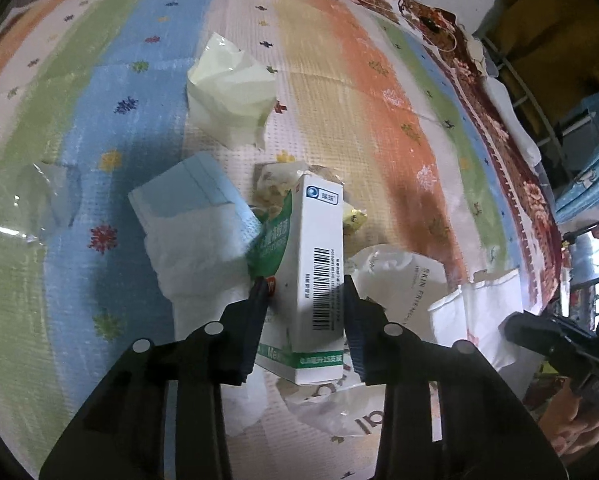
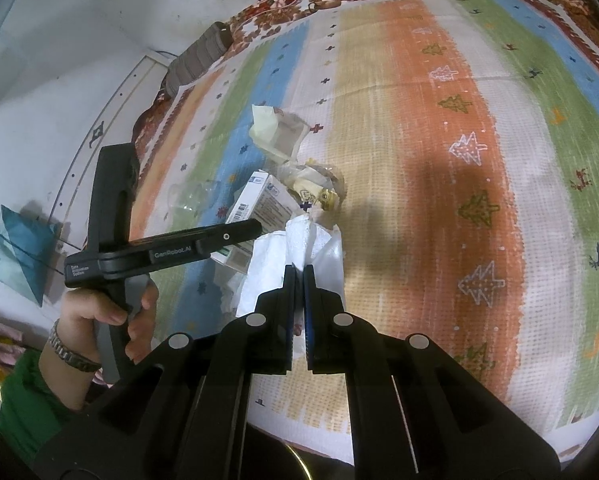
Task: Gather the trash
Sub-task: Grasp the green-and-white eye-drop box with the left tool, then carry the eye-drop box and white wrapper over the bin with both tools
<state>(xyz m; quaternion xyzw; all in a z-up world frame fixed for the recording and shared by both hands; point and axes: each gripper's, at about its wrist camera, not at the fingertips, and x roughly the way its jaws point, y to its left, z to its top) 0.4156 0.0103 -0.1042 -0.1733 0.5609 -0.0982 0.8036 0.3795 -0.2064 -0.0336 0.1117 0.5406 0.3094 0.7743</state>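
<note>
Left wrist view looks down on a striped blanket [image 1: 379, 92] strewn with trash, and the landmark is a white-and-green medicine box [image 1: 319, 264] with a barcode on its side. The left gripper [image 1: 304, 292] straddles the near end of that box, one finger on each long side; the pads look to be against the cardboard, though contact on the left side is hard to confirm. Just left of the box lies a folded blue-and-white tissue [image 1: 195, 216]. Beyond the box, farther up the blanket, sits a crumpled pale-green wrapper [image 1: 231, 88]. Touching the box's far end is a crinkled yellowish snack wrapper [image 1: 275, 192]. Right of the box lies a white plastic bag [image 1: 403, 280] with grey lettering.

Right wrist view shows the right gripper [image 2: 299, 270] with its fingers pressed together on a white paper bag [image 2: 299, 248], which sits just right of the box [image 2: 259, 204]. A hand [image 2: 111, 312] with a wristwatch and green sleeve grips the left tool's handle.
</note>
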